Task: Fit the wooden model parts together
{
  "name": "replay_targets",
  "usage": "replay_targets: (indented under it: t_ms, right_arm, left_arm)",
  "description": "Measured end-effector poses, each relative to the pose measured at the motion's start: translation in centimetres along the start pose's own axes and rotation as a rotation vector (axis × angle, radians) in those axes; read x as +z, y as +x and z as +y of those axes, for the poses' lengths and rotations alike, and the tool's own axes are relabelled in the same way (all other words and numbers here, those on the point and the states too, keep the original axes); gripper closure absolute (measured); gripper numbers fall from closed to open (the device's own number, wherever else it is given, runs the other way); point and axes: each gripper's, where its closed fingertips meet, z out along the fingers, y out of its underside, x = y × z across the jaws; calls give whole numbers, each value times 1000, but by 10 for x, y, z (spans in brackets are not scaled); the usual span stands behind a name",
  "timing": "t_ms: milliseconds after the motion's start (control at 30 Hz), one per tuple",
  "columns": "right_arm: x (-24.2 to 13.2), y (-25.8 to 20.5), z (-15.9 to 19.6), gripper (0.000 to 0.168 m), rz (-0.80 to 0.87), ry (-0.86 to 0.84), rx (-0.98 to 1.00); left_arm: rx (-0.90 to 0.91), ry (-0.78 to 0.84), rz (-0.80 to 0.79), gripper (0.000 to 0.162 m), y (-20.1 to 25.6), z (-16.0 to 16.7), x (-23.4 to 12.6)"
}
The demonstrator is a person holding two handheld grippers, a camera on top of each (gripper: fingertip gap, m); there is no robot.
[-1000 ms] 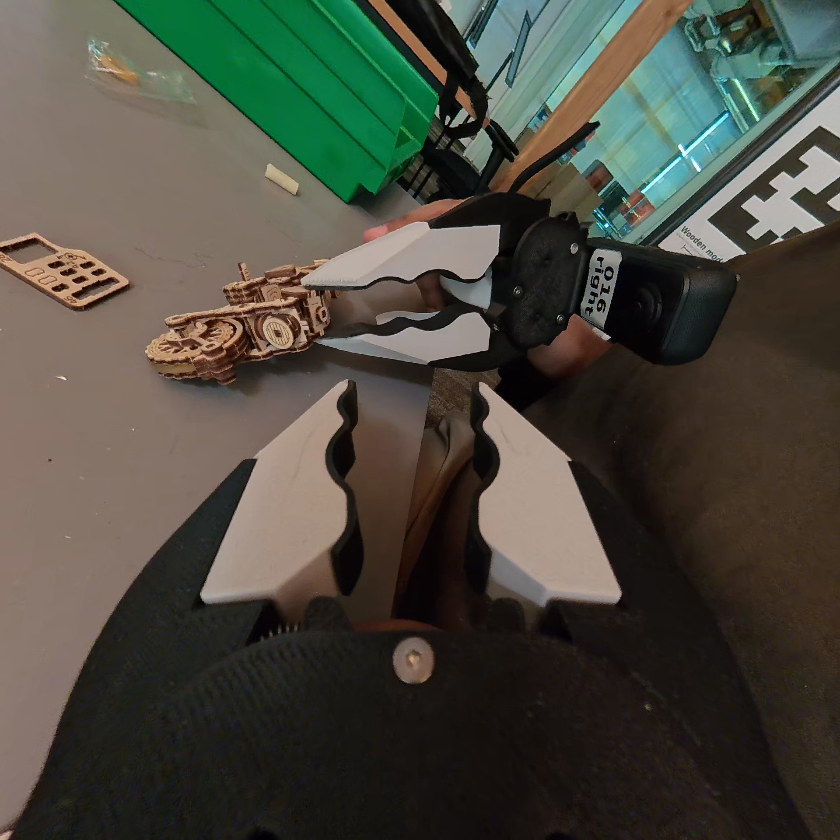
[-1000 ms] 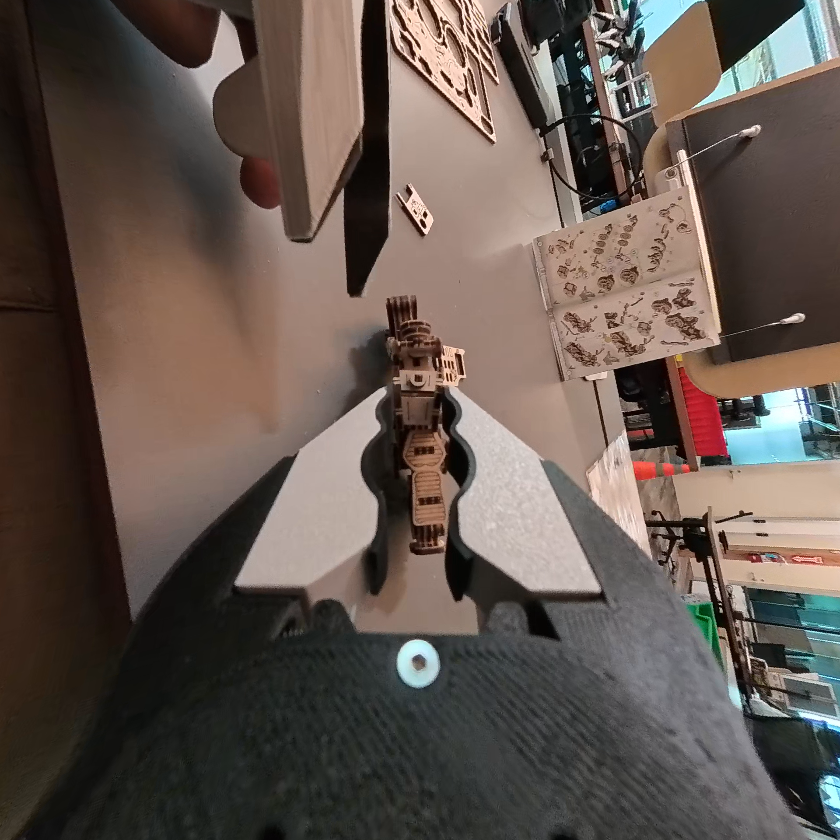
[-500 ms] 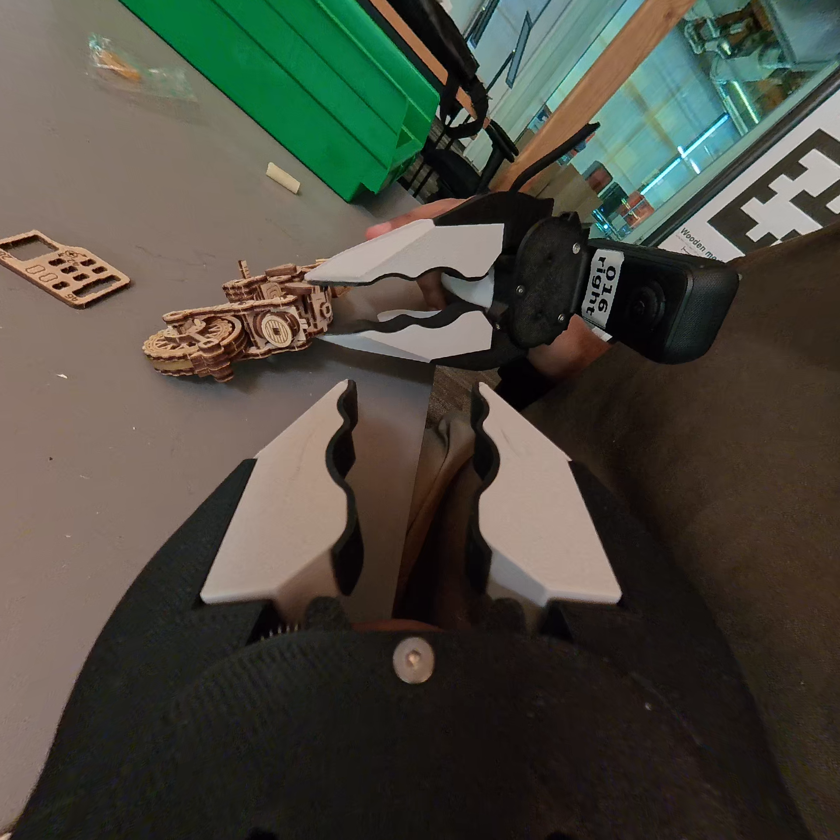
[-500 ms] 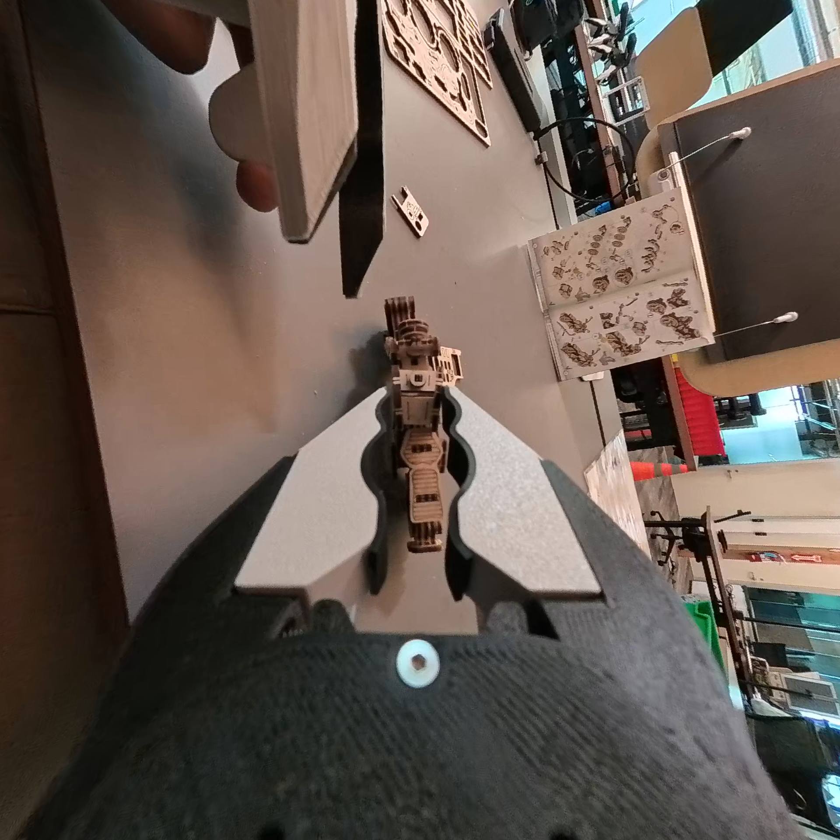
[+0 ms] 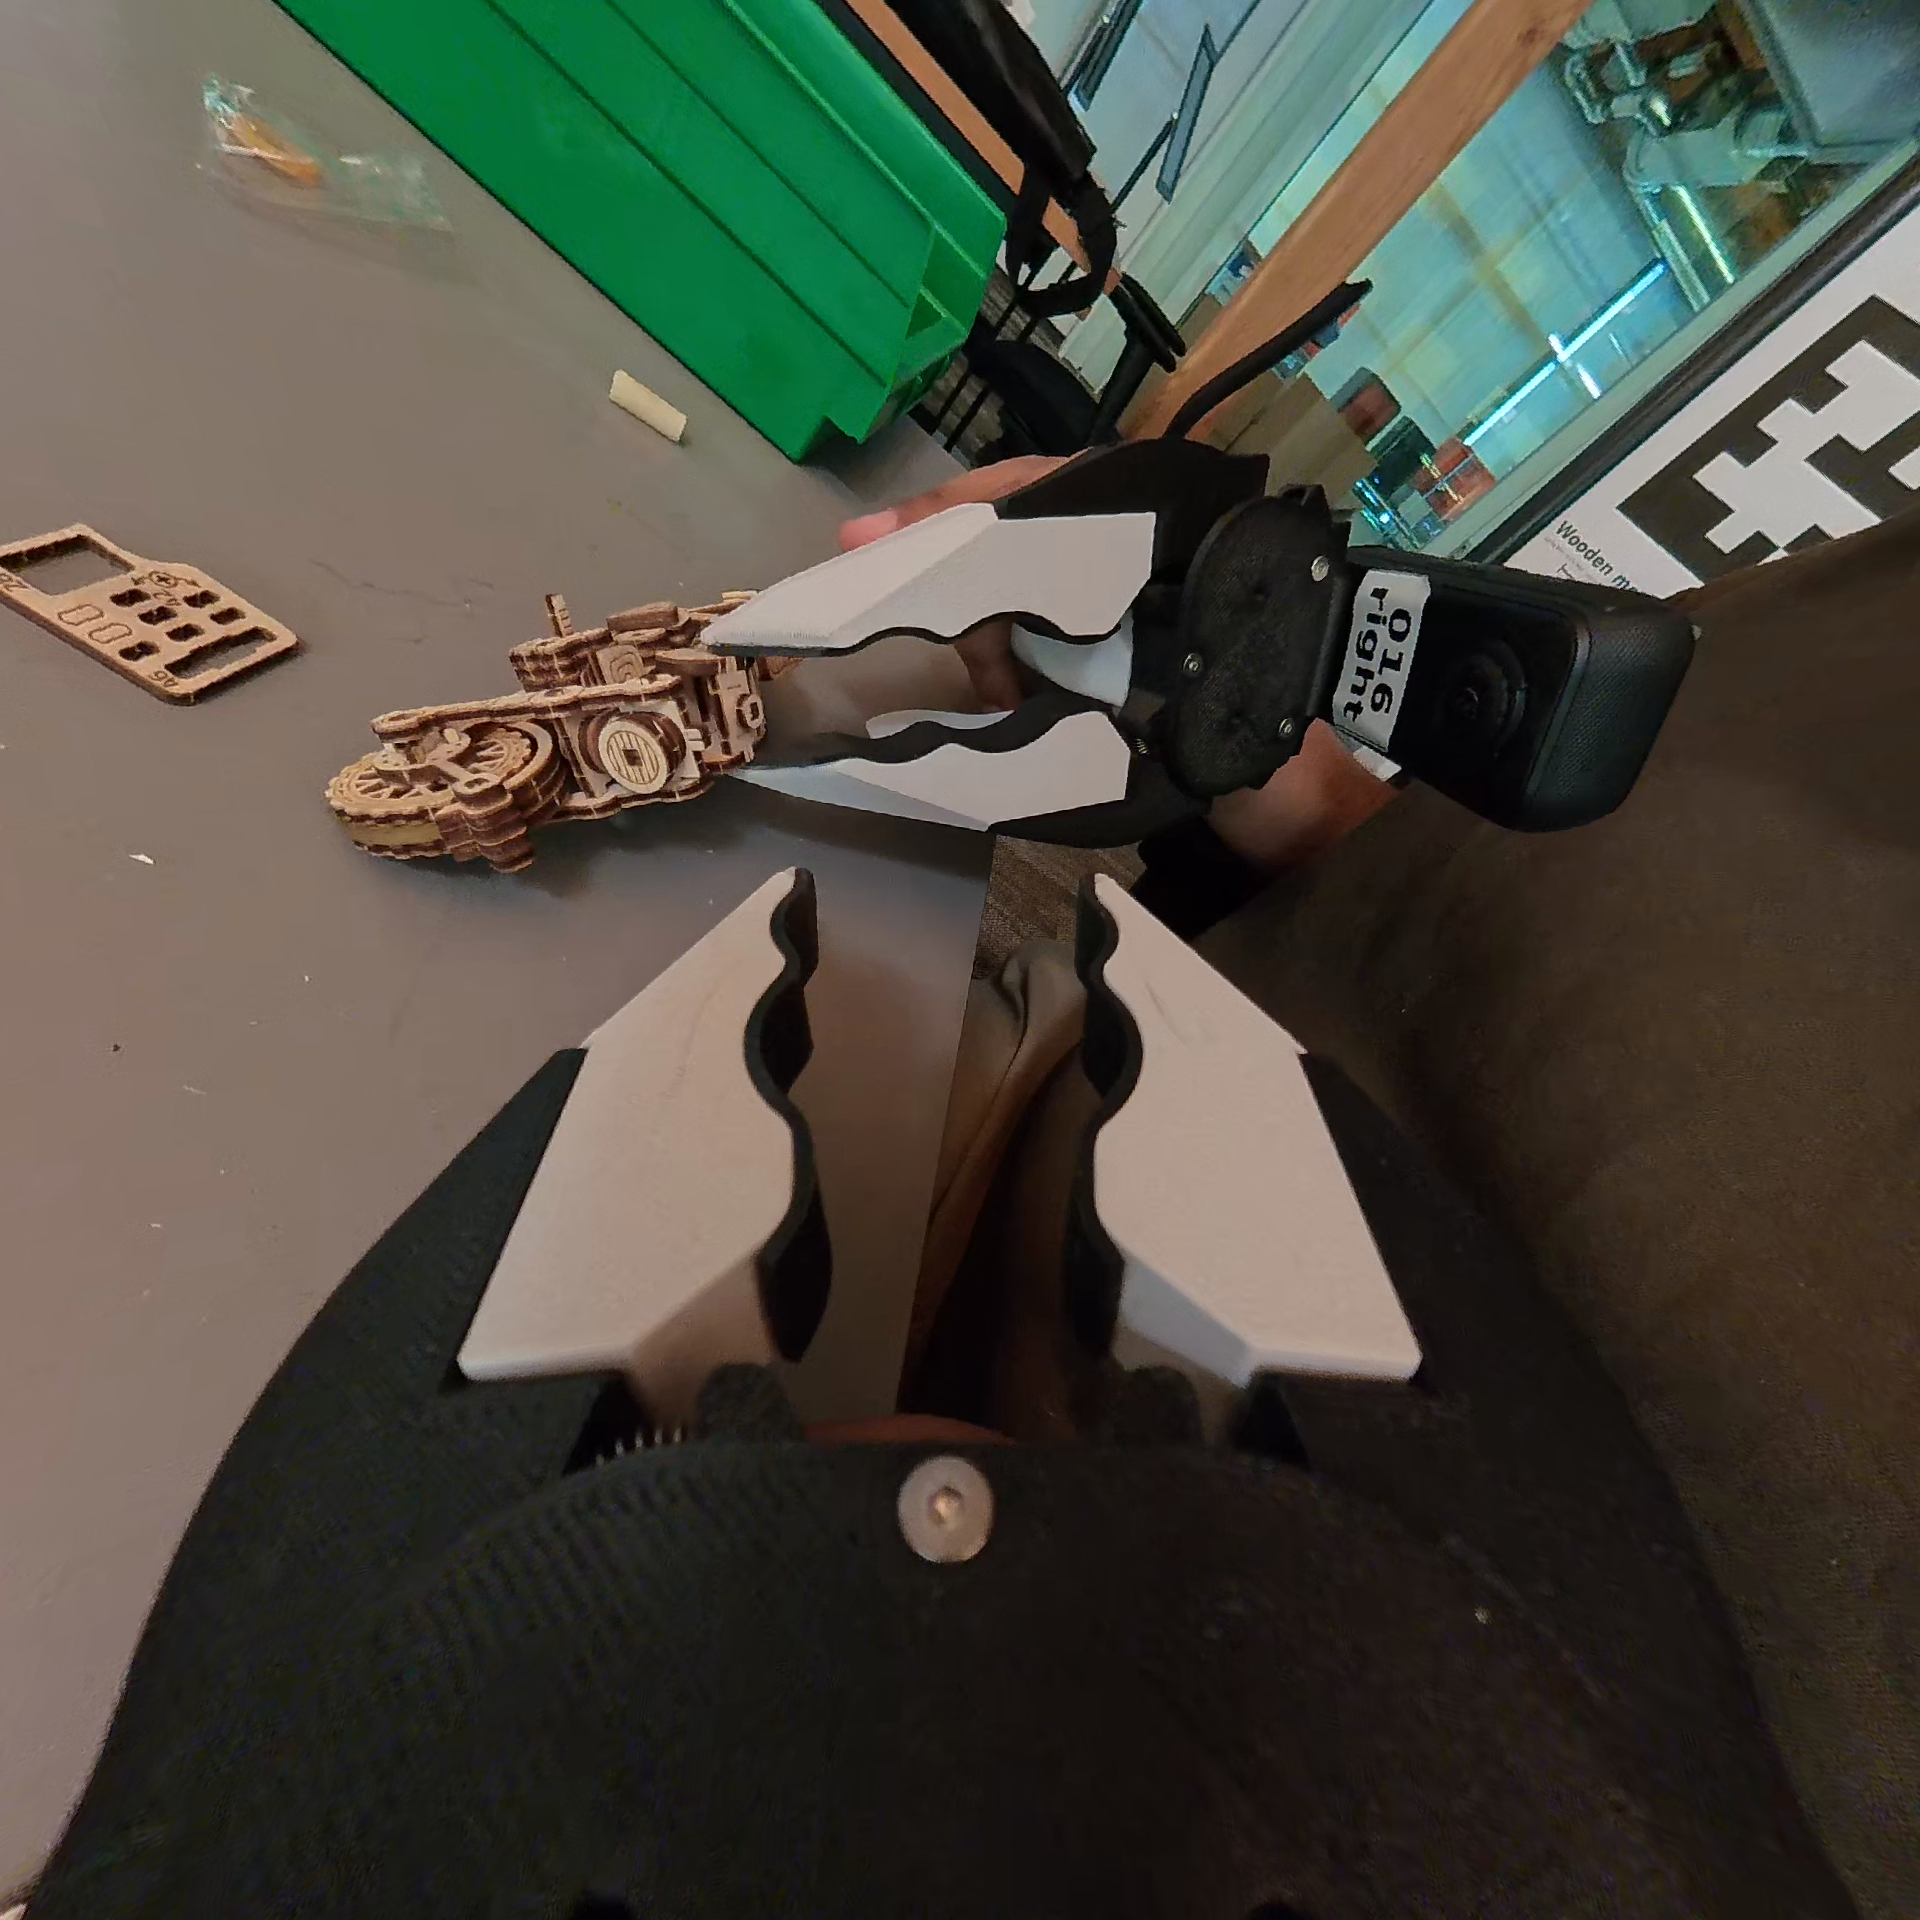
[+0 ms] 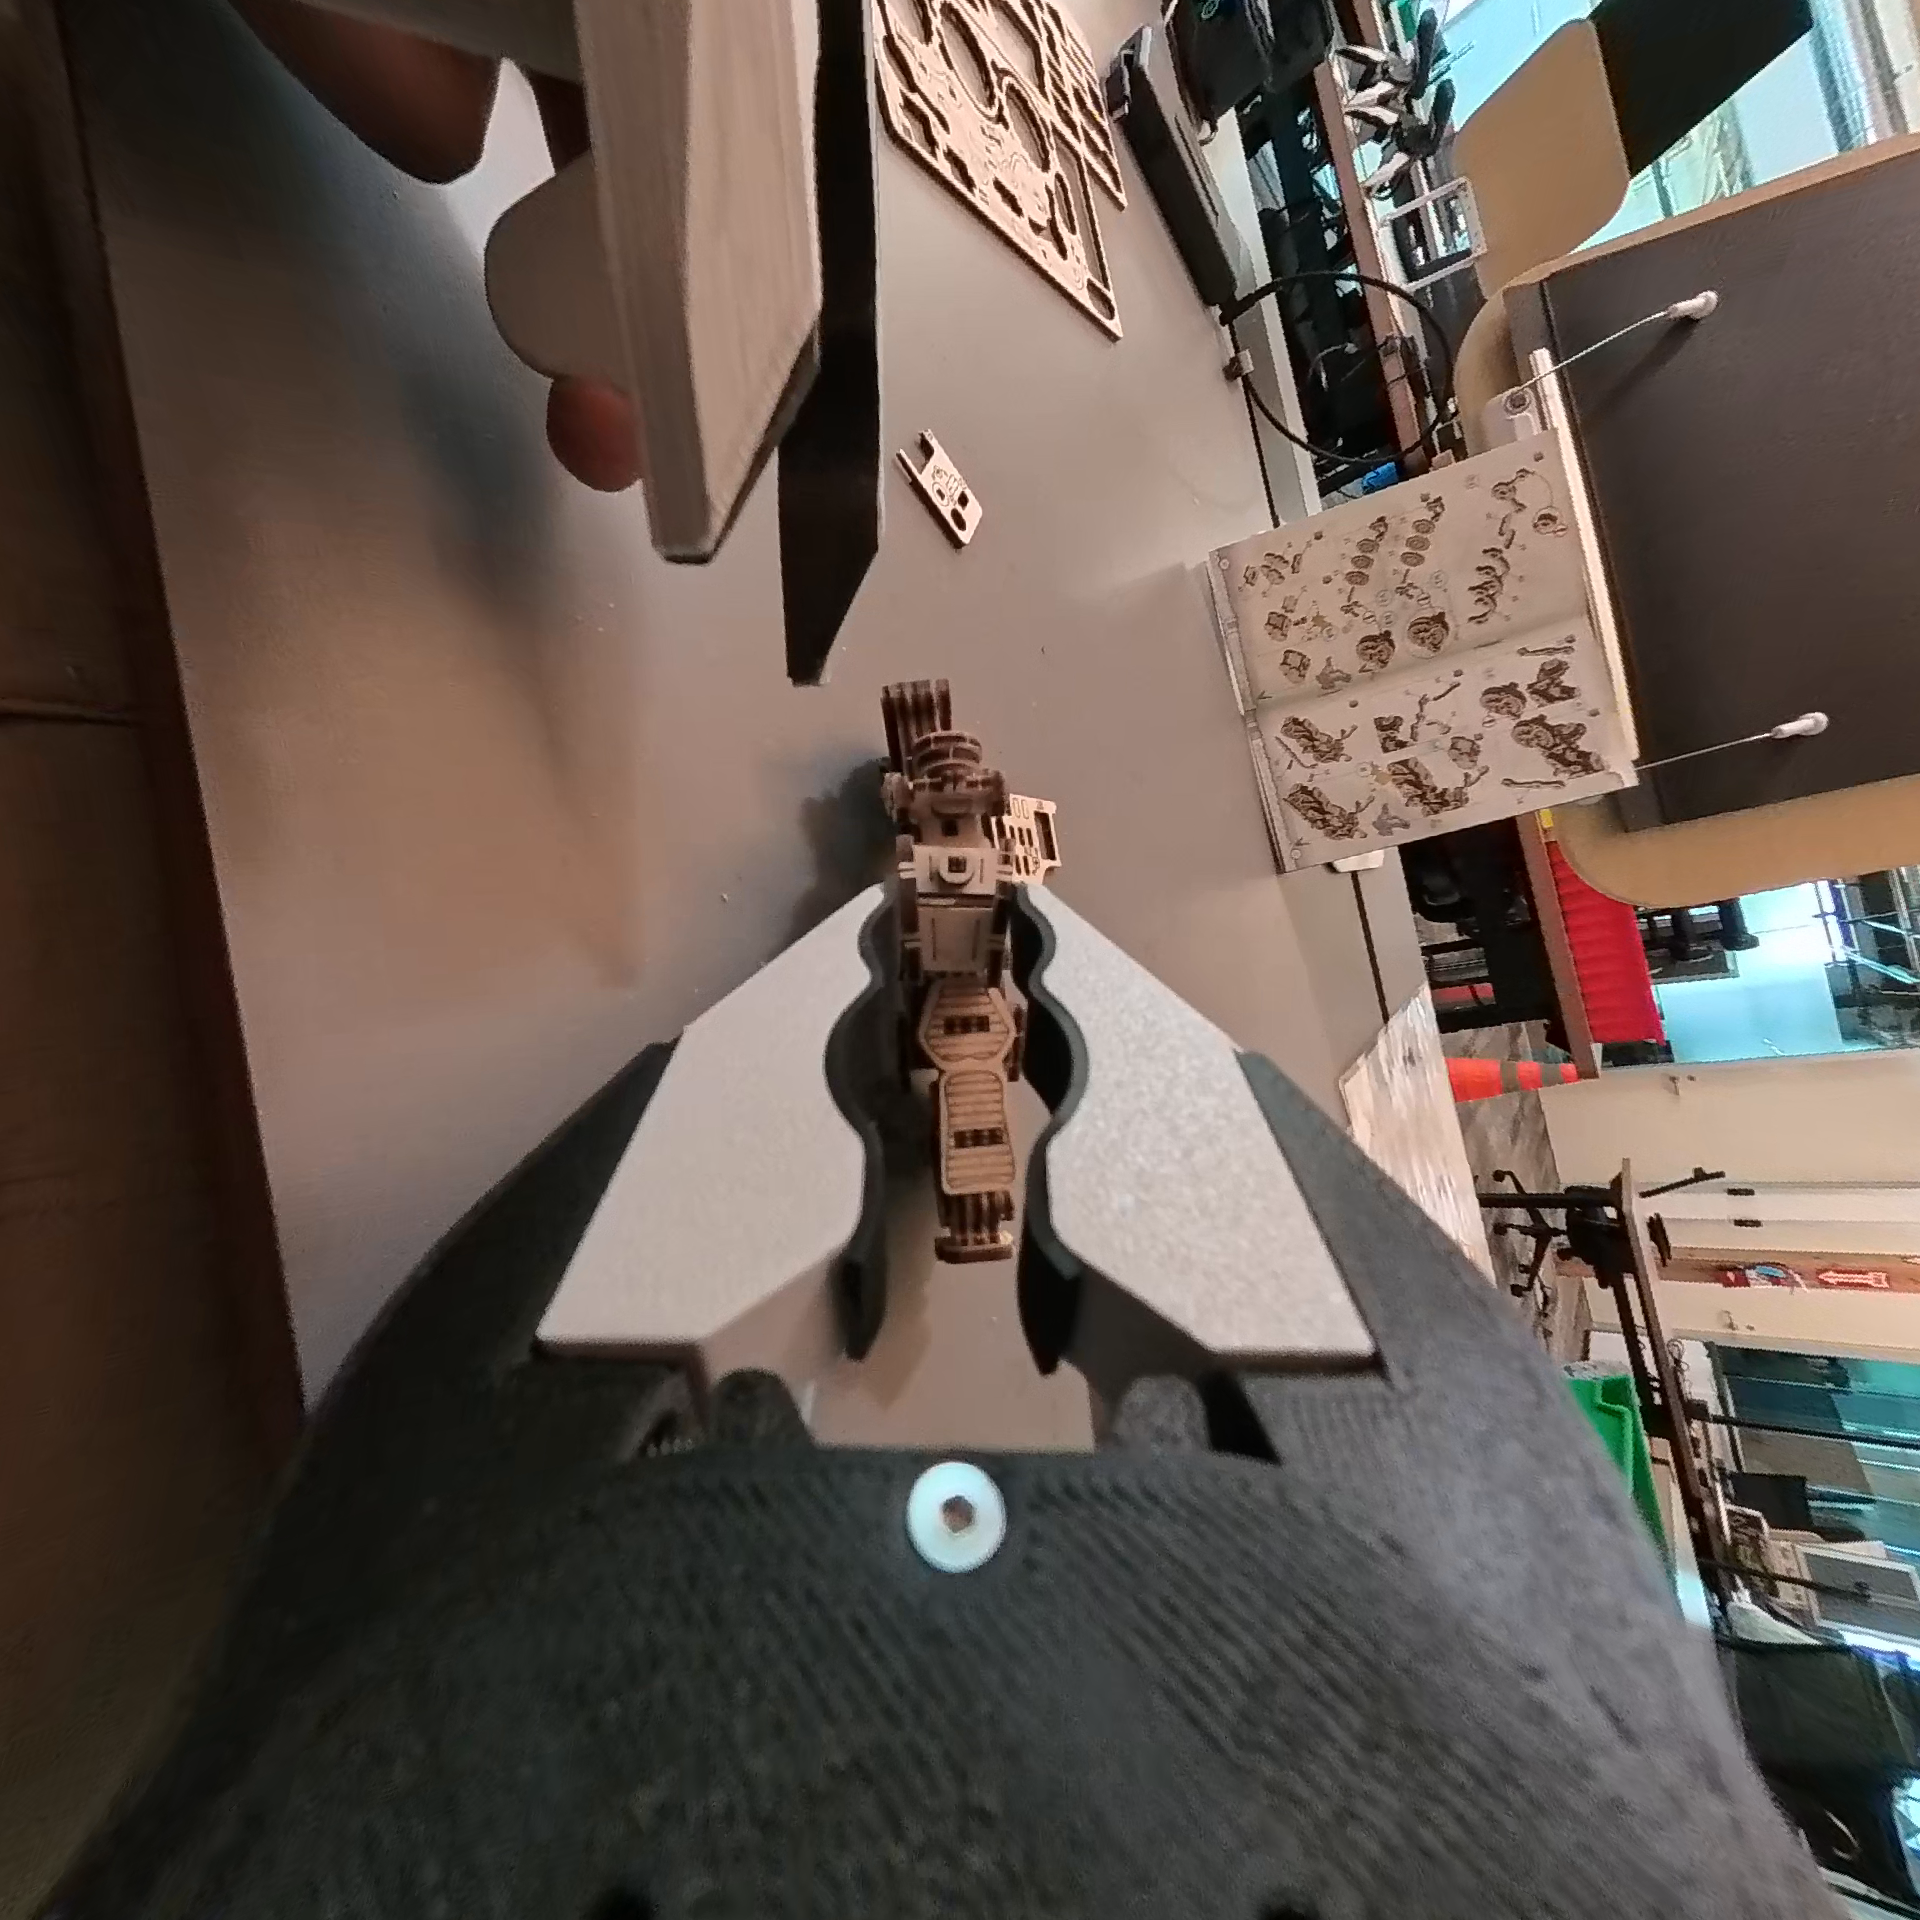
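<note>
A wooden motorcycle model (image 5: 540, 748) lies on the grey table (image 5: 260, 1039). My right gripper (image 5: 732, 707) has its fingers closed around the model's rear end. In the right wrist view the model (image 6: 961, 1091) sits between the fingers of the right gripper (image 6: 954, 902), wheel end pointing away. My left gripper (image 5: 940, 883) is open and empty, over the table's near edge, just short of the right gripper. It shows at the top of the right wrist view (image 6: 748, 613).
A punched wooden part frame (image 5: 135, 613) lies left of the model. Green bins (image 5: 675, 177), a plastic bag (image 5: 301, 156) and a small pale block (image 5: 646, 403) are farther back. A wooden parts sheet (image 6: 997, 145) and an instruction booklet (image 6: 1403, 644) lie beyond the model.
The right gripper and the model have shifted very slightly to the left on the table. The left gripper has stayed open and still.
</note>
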Motion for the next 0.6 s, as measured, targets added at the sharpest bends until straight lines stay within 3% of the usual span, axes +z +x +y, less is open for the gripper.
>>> replay_targets:
  t_ms: [600]
  right_arm:
    - [0, -2, 1, 150, -19, 7, 31]
  left_arm:
    - [-5, -3, 3, 113, 0, 1, 0]
